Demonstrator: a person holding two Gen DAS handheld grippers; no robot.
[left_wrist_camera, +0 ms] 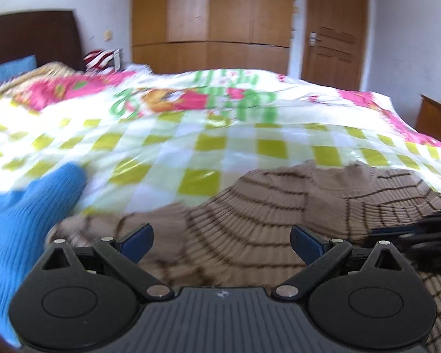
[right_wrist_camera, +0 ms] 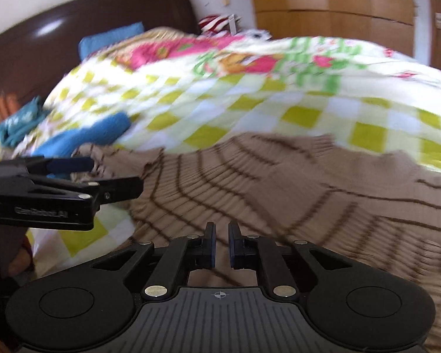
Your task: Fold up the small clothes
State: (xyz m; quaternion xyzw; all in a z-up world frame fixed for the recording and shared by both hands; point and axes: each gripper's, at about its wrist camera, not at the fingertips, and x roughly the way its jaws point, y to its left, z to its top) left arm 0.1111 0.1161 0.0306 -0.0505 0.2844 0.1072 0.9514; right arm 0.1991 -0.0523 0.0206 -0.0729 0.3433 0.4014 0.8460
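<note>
Here, in the left wrist view, the left gripper (left_wrist_camera: 222,242) is hovering with jaws spread wide, low over the brown striped sweater (left_wrist_camera: 267,203) lying on the bed (left_wrist_camera: 167,135), cloth directly ahead.

In the right wrist view, the right gripper (right_wrist_camera: 222,245) is sitting nearly closed, a slim gap showing, apparently gripping nothing, the sweater (right_wrist_camera: 250,182) stretching ahead and rightward; the left gripper (right_wrist_camera: 82,176) is reaching its left edge.

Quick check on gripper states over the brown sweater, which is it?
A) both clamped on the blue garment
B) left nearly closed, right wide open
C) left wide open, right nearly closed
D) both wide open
C: the left gripper has its fingers spread wide over the brown sweater, while the right gripper shows only a narrow gap between its pads, with no cloth visibly pinched.
</note>
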